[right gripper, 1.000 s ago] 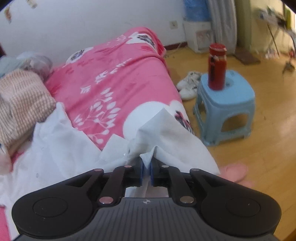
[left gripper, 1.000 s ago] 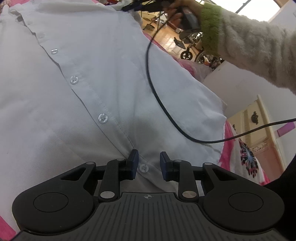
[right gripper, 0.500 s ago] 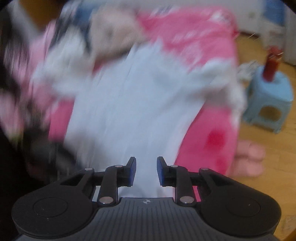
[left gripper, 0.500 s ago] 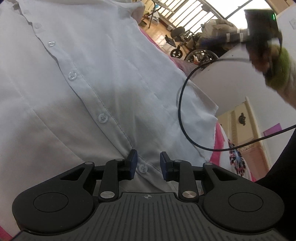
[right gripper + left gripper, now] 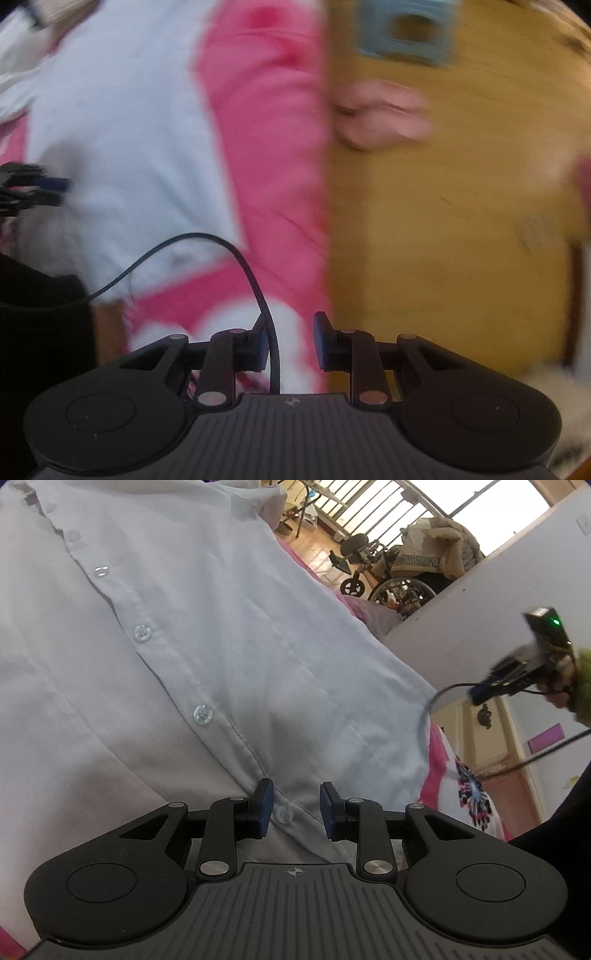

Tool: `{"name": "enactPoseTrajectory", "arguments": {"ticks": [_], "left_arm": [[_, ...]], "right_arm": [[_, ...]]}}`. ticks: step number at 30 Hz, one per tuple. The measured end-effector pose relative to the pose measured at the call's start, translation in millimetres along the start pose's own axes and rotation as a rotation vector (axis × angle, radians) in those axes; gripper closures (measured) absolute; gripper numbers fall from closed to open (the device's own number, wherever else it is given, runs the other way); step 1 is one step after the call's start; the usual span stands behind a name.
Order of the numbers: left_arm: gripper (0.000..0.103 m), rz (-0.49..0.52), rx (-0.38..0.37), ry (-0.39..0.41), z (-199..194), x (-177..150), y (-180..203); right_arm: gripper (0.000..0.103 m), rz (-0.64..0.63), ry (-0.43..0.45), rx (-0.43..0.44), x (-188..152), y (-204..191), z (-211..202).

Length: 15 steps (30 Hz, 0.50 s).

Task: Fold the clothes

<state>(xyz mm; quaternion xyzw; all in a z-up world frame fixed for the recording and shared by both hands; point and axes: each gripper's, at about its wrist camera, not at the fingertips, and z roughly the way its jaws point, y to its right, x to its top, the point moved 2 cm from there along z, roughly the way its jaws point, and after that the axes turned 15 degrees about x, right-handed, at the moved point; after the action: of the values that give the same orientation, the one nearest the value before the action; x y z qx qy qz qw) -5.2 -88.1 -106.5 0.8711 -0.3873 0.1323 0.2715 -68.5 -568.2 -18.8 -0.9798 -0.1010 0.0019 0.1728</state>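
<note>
A white button-up shirt (image 5: 221,646) lies spread on the pink bedcover (image 5: 439,771). My left gripper (image 5: 295,808) hovers low over the shirt's button placket. It is open, and a button shows in the gap between its blue pads, which press on nothing. My right gripper (image 5: 290,341) is open too and points down over the bed's edge, where the pink cover (image 5: 266,129) meets the floor. Only a black cable (image 5: 207,240) crosses near its left pad. The shirt (image 5: 122,129) lies off to its upper left. This view is blurred.
Wooden floor (image 5: 443,221) runs right of the bed, with a pink slipper (image 5: 380,114) and a light blue stool (image 5: 406,29). Beyond the shirt stand a wheelchair (image 5: 391,579) and a white wall (image 5: 480,590). A hand with a green cuff (image 5: 576,694) is at the right.
My right gripper let go of the shirt's fabric, opened, and swung away over the bed's edge and floor. The left gripper kept still over the placket.
</note>
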Motion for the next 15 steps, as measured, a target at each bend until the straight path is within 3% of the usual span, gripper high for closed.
{"name": "enactPoseTrajectory", "arguments": {"ticks": [3,6,8,10,15], "left_arm": [[0.076,0.009,0.012,0.007,-1,0,2],[0.076,0.008,0.032,0.014,-3,0,5],[0.076,0.012,0.054,0.022,-4,1,8],[0.076,0.011,0.077,0.029,-5,0,12],[0.076,0.026,0.164,0.055,-16,-3,23]], "right_arm": [[0.077,0.054,0.101,-0.153,-22,16,-35],[0.076,0.013,0.284,-0.241,-25,7,-61],[0.075,-0.058,0.342,-0.226,-18,-8,-59],[0.075,-0.141,0.345,-0.174,-9,-28,-47],[0.074,-0.309,0.213,-0.031,0,-67,-3]]}}
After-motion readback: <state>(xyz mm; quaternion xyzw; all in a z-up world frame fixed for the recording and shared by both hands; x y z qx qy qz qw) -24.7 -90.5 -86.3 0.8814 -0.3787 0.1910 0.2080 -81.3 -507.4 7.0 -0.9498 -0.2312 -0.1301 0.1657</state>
